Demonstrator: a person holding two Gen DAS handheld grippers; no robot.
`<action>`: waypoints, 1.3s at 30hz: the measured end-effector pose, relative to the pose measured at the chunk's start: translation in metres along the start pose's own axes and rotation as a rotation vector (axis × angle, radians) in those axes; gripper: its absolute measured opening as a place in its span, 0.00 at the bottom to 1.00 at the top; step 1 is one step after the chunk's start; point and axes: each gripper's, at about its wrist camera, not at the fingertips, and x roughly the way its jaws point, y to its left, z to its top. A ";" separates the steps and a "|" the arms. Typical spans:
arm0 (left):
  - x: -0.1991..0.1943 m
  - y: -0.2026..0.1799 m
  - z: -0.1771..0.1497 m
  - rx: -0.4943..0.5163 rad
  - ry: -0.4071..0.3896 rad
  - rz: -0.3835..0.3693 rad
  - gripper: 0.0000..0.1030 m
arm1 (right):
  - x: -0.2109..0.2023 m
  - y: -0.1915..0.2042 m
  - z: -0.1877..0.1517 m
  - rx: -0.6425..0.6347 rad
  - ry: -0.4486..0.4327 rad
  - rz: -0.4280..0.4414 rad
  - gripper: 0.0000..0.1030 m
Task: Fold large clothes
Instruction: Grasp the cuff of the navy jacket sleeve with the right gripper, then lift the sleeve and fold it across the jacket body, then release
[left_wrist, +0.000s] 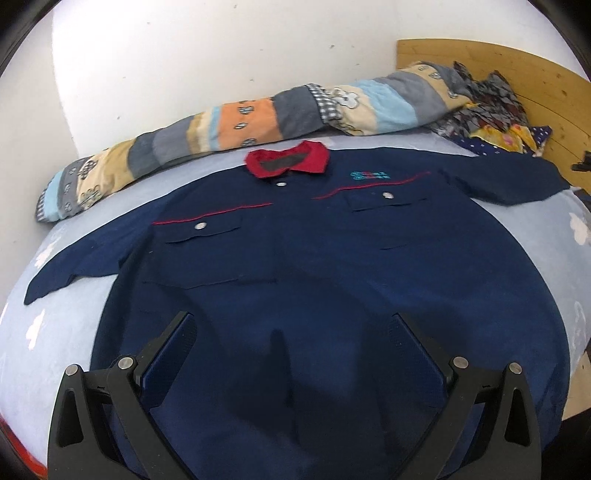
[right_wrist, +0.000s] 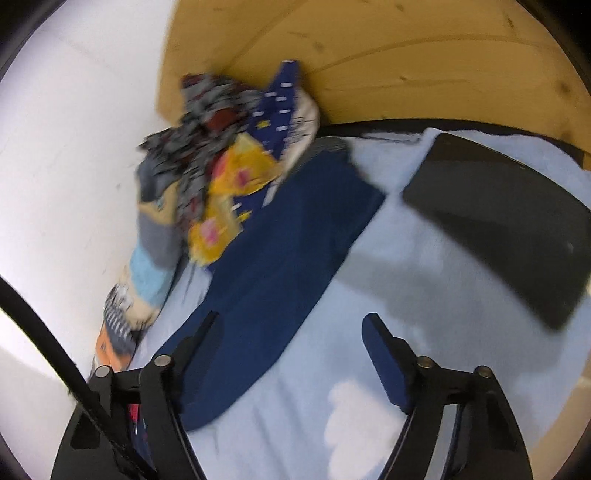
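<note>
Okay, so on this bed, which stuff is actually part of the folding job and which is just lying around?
Part of the job:
- navy blue button-up shirt with red collar, spread flat; its sleeve
- open left gripper
- open right gripper

Just lying about:
- rolled striped patchwork quilt
- heap of patterned clothes
- flat black rectangular pad
- light blue cloud-print sheet

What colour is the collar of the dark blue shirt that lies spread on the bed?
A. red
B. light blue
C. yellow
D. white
A: in the left wrist view the collar at the top of the navy shirt is red, with a darker inner band, unlike the light blue bed sheet under it.
</note>
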 end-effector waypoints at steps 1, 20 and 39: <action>0.001 -0.003 0.001 0.003 0.000 -0.007 1.00 | 0.009 -0.006 0.008 0.021 -0.002 0.008 0.71; 0.009 -0.006 0.005 -0.002 0.027 -0.028 1.00 | 0.067 -0.023 0.047 0.027 -0.065 -0.042 0.11; -0.045 0.030 0.010 -0.070 -0.102 0.007 1.00 | -0.081 0.289 0.000 -0.466 -0.245 0.279 0.09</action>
